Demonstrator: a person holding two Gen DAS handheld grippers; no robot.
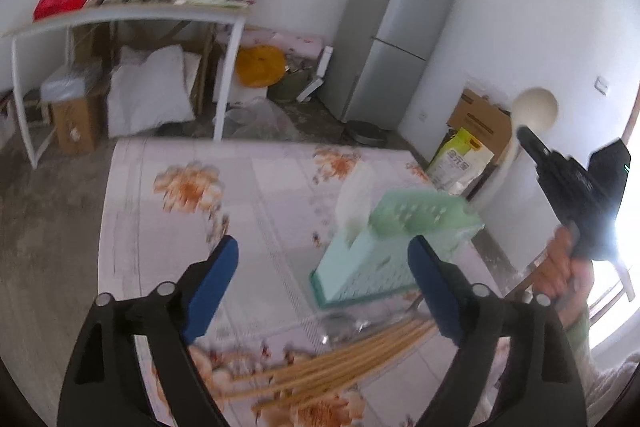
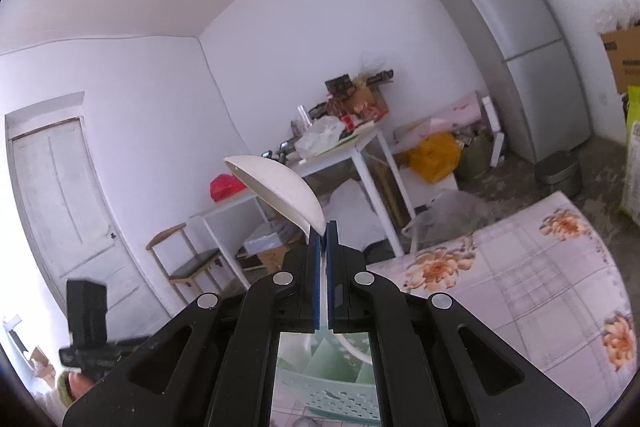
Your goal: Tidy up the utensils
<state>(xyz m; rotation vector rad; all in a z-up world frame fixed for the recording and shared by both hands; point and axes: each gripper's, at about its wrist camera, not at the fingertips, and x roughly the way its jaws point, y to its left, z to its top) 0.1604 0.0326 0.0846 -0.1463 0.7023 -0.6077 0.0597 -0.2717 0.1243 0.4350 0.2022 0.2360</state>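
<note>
Left wrist: left gripper (image 1: 322,269) fingers spread wide, nothing between, above chopsticks (image 1: 336,359) on the floral bench (image 1: 256,183); green caddy (image 1: 384,251) just beyond.
Right wrist: right gripper (image 2: 323,227) fingers clenched on white spoon (image 2: 276,187), raised over the caddy (image 2: 328,383).

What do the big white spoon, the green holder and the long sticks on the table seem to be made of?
The spoon looks like matte plastic, off-white and faintly speckled. The green holder seems moulded plastic, with rows of slots in its walls. The long sticks look like bare wood or bamboo, pale tan; blur hides any grain.
</note>
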